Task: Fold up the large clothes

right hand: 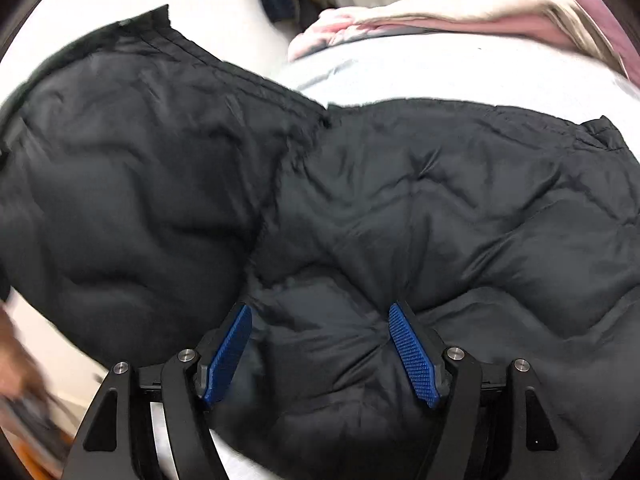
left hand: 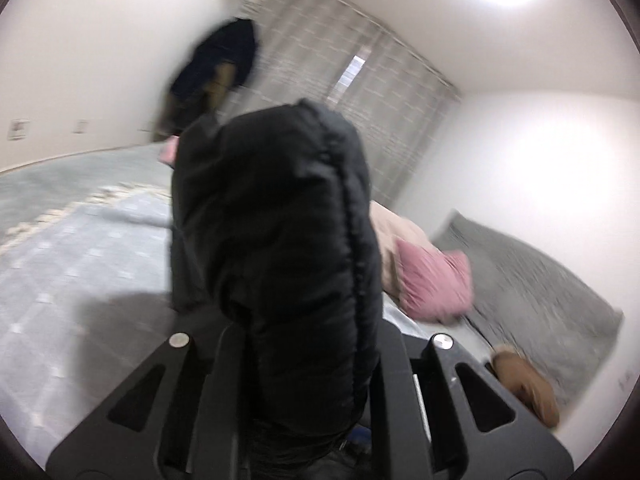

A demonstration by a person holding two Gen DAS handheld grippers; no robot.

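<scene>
A large black puffer jacket (right hand: 400, 208) lies spread over a pale bed sheet (right hand: 460, 72) and fills most of the right wrist view. My right gripper (right hand: 320, 312) is open, its blue pads (right hand: 412, 356) set on either side of a bunched fold of the jacket near its lower edge. In the left wrist view my left gripper (left hand: 298, 344) is shut on a thick part of the same jacket (left hand: 280, 216), which stands up between the fingers and hides their tips. The left view is blurred.
A pink cushion (left hand: 434, 280) and beige cloth (left hand: 394, 240) lie on the bed beside a grey blanket (left hand: 532, 292). A brown slipper (left hand: 524, 380) sits at the right. A patterned grey rug (left hand: 80, 248) covers the floor. Dark clothes (left hand: 212, 72) hang by the curtain.
</scene>
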